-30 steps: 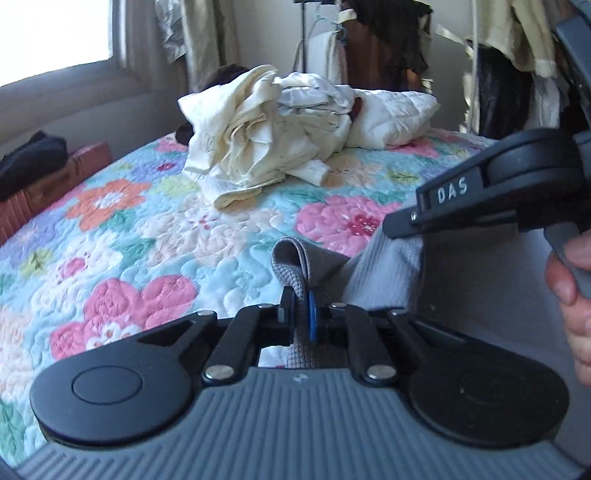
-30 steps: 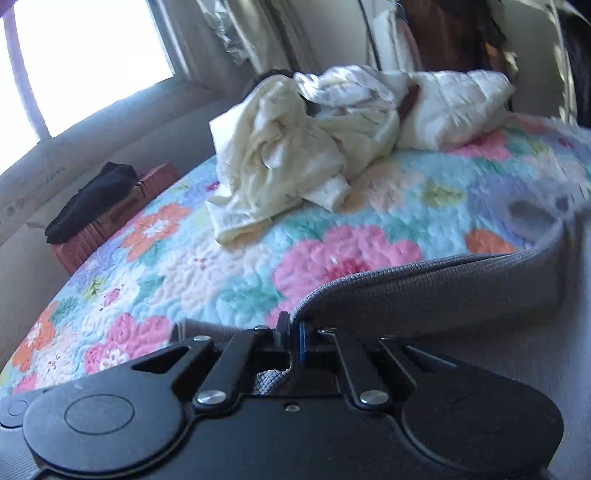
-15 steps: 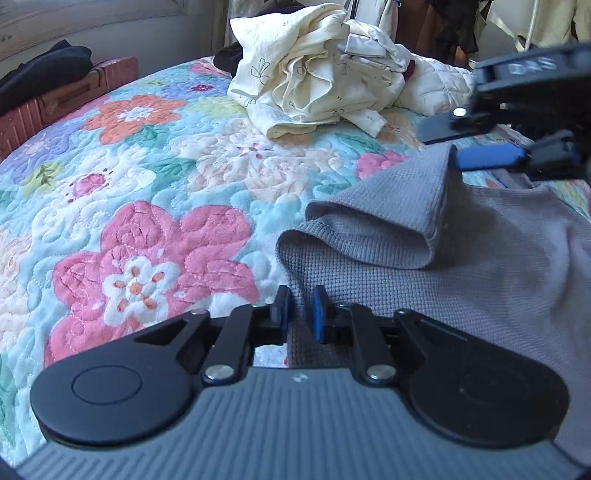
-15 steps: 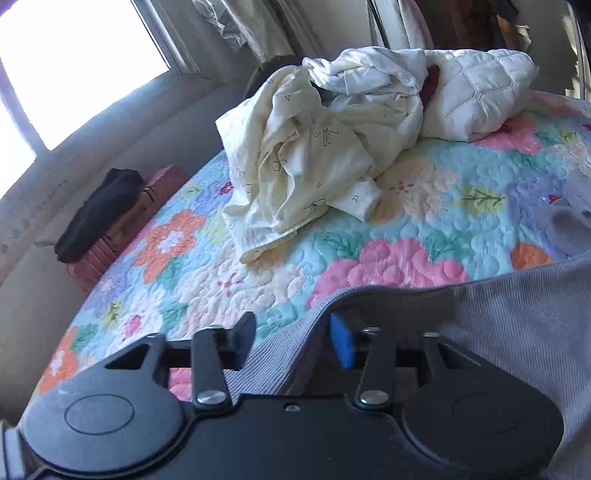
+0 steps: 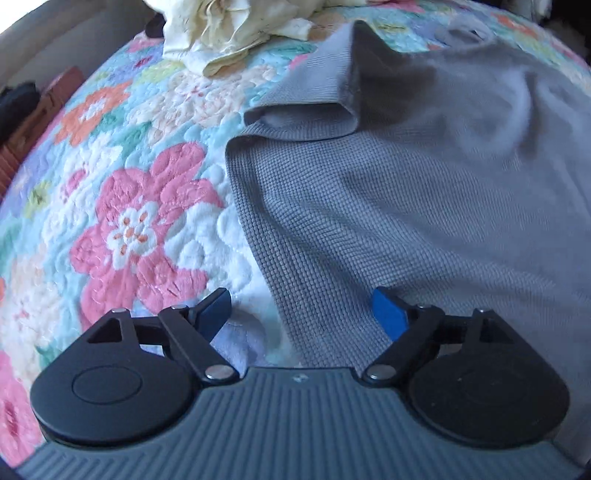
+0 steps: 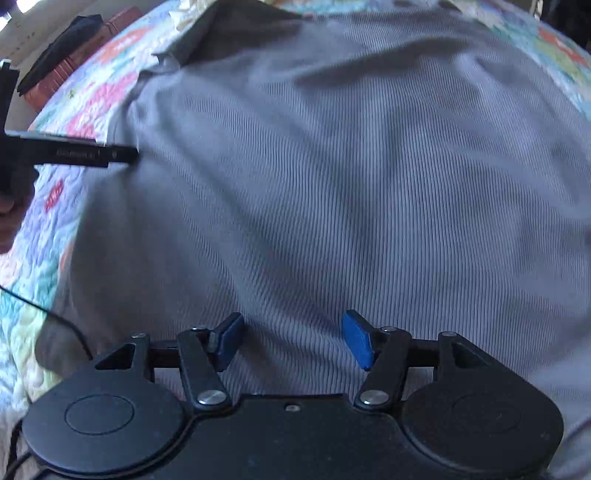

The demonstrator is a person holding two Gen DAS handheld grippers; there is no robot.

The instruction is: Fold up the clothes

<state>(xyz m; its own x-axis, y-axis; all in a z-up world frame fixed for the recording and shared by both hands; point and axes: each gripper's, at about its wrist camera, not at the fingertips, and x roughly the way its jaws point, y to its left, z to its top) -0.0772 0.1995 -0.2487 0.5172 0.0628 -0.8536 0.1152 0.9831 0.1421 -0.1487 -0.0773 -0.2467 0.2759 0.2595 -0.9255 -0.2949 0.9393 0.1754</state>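
Observation:
A grey knit garment (image 5: pixel 424 177) lies spread on the floral quilt (image 5: pixel 140 229), with one corner folded over at its far left (image 5: pixel 314 92). It fills the right wrist view (image 6: pixel 351 177). My left gripper (image 5: pixel 301 314) is open and empty, low over the garment's left edge. My right gripper (image 6: pixel 293 338) is open and empty, just above the middle of the garment. The left gripper also shows in the right wrist view (image 6: pixel 66 155), at the garment's left edge.
A heap of cream clothes (image 5: pixel 236 33) lies on the quilt beyond the garment. A brown case with dark cloth on it (image 6: pixel 74 51) stands off the bed's far left side. A black cable (image 6: pixel 55 317) trails at lower left.
Both grippers let go of the grey garment and opened wide. The garment dropped flat on the quilt. Both grippers tilted down and moved closer to the fabric.

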